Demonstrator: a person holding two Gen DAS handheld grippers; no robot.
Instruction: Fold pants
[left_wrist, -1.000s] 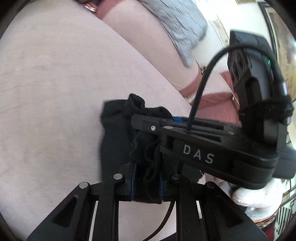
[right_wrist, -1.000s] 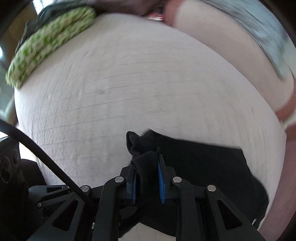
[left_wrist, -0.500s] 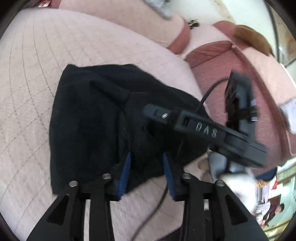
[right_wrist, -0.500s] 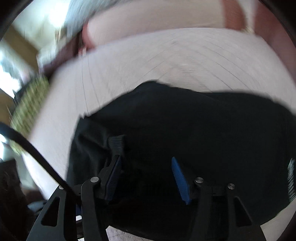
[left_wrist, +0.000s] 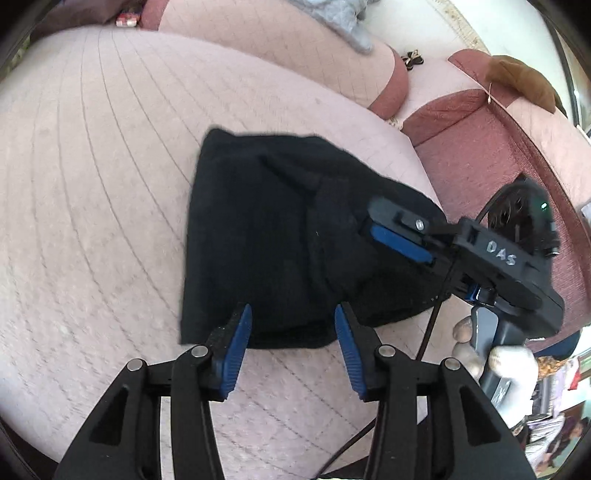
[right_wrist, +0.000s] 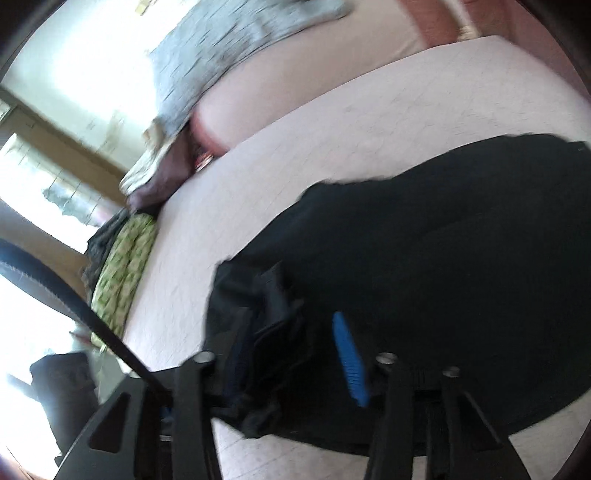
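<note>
Pants (left_wrist: 266, 236): black, folded into a compact bundle, laid on the pink quilted cushion (left_wrist: 92, 192).
Left gripper (left_wrist: 291, 332): jaws just opened and parted, blue pads set either side of the bundle's near edge, no cloth clamped.
Right gripper (left_wrist: 395, 236): held over the bundle's right side, jaws apart after narrowing a little; nothing is seen pinched.
Surroundings: grey blanket (left_wrist: 332, 11) draped on the backrest, green patterned cloth (right_wrist: 122, 269) at the cushion's far edge.

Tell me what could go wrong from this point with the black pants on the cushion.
1. The right claw sits low over the black pants; pulling away could snag a layer and undo the fold.
2. The pants' near edge lies between the left claw's open pads, so it might drag.
3. The pants lie near the pink cushion's edge and could slide off.
</note>
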